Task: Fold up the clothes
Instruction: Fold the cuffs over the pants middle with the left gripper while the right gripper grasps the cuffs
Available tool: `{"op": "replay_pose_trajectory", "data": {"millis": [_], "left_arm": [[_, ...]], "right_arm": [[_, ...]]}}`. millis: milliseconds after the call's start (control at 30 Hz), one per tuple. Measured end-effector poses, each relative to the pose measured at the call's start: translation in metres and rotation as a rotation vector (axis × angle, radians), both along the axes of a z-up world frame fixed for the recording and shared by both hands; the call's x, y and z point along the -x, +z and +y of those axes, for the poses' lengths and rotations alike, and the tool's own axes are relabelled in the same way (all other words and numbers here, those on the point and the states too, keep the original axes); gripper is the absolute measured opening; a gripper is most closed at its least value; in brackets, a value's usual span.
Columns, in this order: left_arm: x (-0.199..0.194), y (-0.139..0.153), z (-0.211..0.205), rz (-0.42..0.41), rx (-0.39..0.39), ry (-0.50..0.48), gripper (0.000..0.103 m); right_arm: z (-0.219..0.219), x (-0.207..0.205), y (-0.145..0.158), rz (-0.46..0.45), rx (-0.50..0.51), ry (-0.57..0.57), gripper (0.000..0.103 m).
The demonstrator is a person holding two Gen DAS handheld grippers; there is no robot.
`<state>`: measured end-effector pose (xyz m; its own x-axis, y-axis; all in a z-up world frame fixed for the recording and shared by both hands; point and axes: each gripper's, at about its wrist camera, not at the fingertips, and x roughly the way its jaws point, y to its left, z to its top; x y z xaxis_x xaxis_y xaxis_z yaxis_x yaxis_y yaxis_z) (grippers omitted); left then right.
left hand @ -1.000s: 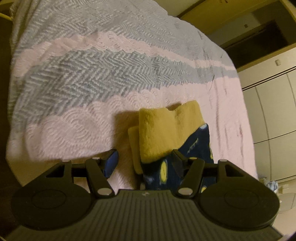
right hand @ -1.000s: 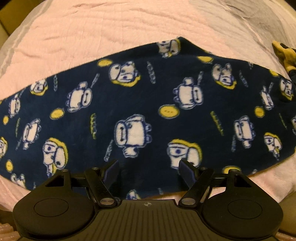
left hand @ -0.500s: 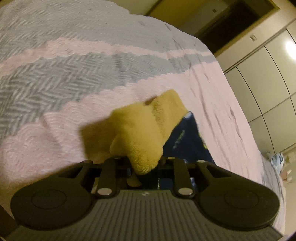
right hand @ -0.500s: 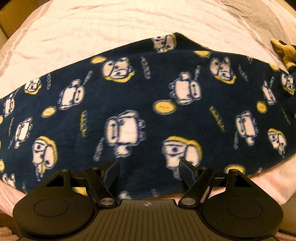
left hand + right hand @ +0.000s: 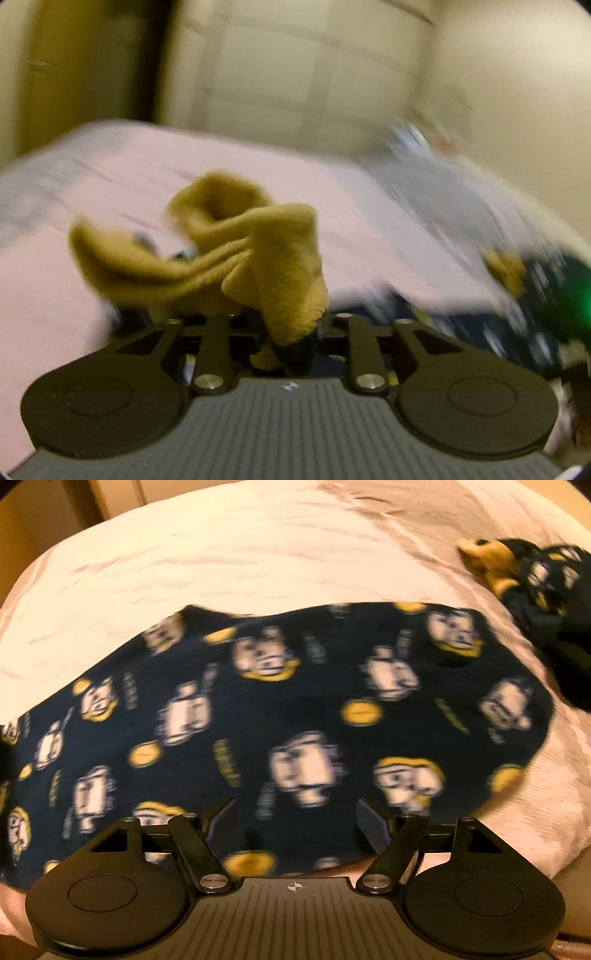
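Left gripper point(image 5: 286, 343) drawn in tight, jaws pinched on the mustard-yellow cuff point(image 5: 284, 273) of the navy fleece garment point(image 5: 295, 716), with fuzzy folds spilling up and over toward 12 o'clock and another flap trailing off toward 10 o'clock. Lifted clear of the pink bedspread point(image 5: 59, 280), cuff bunched and twisted just above the fingertips. Heavily blurred left wrist view, so finer detail of the grip not readable. Beyond the cuff, more pink quilt running out toward 12 o'clock, a grey patterned band toward 2 o'clock, and a smear of dark printed fabric at 3 o'clock. Pale wardrobe doors point(image 5: 303, 62) standing behind the bed at 12 o'clock. Right gripper point(image 5: 295, 821) spread wide, jaws well apart and holding nothing, blue-padded fingers point(image 5: 221, 818) hovering just over the near hem of the garment. Navy cloth printed with white cartoon figures and yellow discs laid out flat across the bedspread from 9 o'clock to 3 o'clock, far edge curving toward 12 o'clock. At 2 o'clock, a raised and crumpled end of the same fabric with its yellow cuff showing, apart from the flat panel. No containers in either view.
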<state>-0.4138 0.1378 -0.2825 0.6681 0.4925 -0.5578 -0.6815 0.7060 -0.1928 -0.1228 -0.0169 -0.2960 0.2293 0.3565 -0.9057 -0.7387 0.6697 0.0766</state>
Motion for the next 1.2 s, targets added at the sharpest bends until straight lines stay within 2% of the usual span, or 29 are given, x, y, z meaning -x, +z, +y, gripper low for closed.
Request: {"op": "replay_pose_trajectory", "data": {"millis": [100,167,200,267,333,400,433,500,567,633,700,800,900,933,967,1000,1200], "left_arm": [[-0.048,-0.04,-0.029,0.161,0.076,-0.101,0.025],[-0.054,-0.048,-0.048,0.234,0.056,-0.128,0.026],[-0.048,-0.044,-0.054,0.23,0.038,-0.14,0.028],[-0.035,-0.03,-0.057,0.194,0.055,-0.18,0.034],[-0.025,-0.018,-0.054,0.164,0.088,-0.212,0.034],[-0.015,-0.006,-0.05,0.132,0.11,-0.238,0.032],[-0.011,-0.004,-0.045,0.127,0.127,-0.231,0.03],[-0.002,-0.002,-0.032,0.13,0.168,-0.184,0.018],[0.009,-0.003,-0.017,0.132,0.206,-0.116,0.018],[0.025,-0.003,-0.002,0.131,0.234,-0.051,0.018],[0.037,-0.002,0.011,0.135,0.248,-0.016,0.017],[0.051,-0.001,0.024,0.149,0.246,0.0,0.017],[0.06,-0.004,0.032,0.153,0.254,0.001,0.018],[0.062,-0.005,0.034,0.153,0.258,0.001,0.017],[0.065,-0.006,0.036,0.153,0.263,0.001,0.017],[0.067,-0.007,0.039,0.153,0.267,0.001,0.017],[0.076,-0.007,0.048,0.117,0.28,-0.024,0.017]], "right_arm": [[-0.018,-0.011,-0.007,0.009,0.0,-0.027,0.074],[-0.028,-0.016,-0.009,0.026,-0.025,-0.051,0.074],[-0.032,-0.018,-0.009,0.039,-0.043,-0.063,0.074],[-0.037,-0.018,-0.01,0.076,-0.096,-0.08,0.074],[-0.039,-0.015,-0.011,0.122,-0.159,-0.09,0.074],[-0.037,-0.008,-0.012,0.216,-0.252,-0.095,0.074],[-0.036,-0.004,-0.013,0.269,-0.3,-0.1,0.074],[-0.034,0.004,-0.013,0.371,-0.394,-0.111,0.074],[-0.031,0.015,-0.009,0.423,-0.485,-0.117,0.074],[-0.023,0.028,-0.002,0.425,-0.554,-0.067,0.074],[-0.008,0.042,0.001,0.443,-0.564,0.015,0.074],[0.013,0.059,-0.004,0.535,-0.567,0.061,0.074],[0.035,0.079,-0.011,0.534,-0.489,0.074,0.074],[0.043,0.085,-0.014,0.5,-0.447,0.07,0.073],[0.051,0.091,-0.018,0.465,-0.406,0.066,0.057],[0.059,0.096,-0.02,0.434,-0.37,0.064,0.007],[0.039,0.103,-0.015,0.333,-0.34,0.047,0.005]]}}
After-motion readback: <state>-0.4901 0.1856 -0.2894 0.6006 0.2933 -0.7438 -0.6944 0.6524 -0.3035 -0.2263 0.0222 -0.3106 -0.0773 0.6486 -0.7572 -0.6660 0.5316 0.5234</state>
